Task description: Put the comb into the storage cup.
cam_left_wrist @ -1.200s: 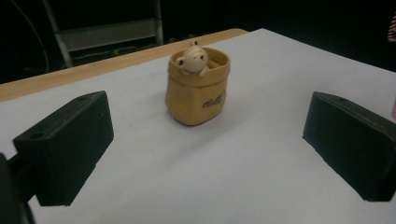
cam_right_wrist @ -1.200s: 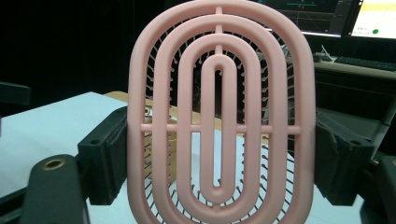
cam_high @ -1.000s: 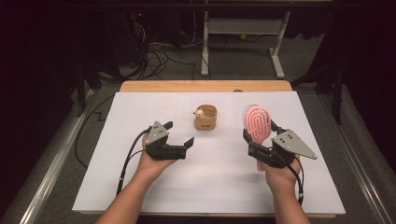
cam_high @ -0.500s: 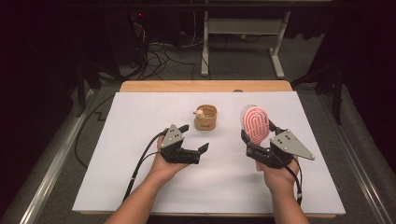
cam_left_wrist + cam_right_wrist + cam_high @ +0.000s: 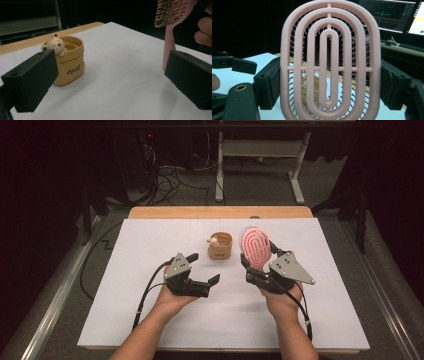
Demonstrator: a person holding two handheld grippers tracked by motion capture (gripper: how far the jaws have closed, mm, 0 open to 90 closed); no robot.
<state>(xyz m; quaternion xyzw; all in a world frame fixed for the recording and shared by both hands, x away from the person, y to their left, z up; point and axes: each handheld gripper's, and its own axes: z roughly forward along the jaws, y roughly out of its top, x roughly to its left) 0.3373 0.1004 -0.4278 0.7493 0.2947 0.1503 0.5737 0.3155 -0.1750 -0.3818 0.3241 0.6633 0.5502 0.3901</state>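
A tan cup (image 5: 220, 246) with a small bear on its rim stands upright at the middle back of the white table (image 5: 150, 240). My right gripper (image 5: 260, 262) is shut on a pink hairbrush (image 5: 256, 247), held upright just right of the cup. In the right gripper view the brush head (image 5: 329, 62) stands between the jaws, and the cup (image 5: 317, 86) shows through its slots. My left gripper (image 5: 204, 268) is open and holds nothing, in front of and left of the cup. In the left gripper view the cup (image 5: 68, 62) sits beyond the left jaw and the hairbrush (image 5: 170, 15) rises at top right.
A wooden table edge (image 5: 220, 212) runs along the back. Behind it are floor cables (image 5: 170, 175) and a desk frame (image 5: 260, 150). Lit monitors (image 5: 392, 15) show far off in the right gripper view. Bare white surface lies left and front.
My left gripper has moved right, toward the table's middle. My right gripper has carried the hairbrush left, closer to the cup.
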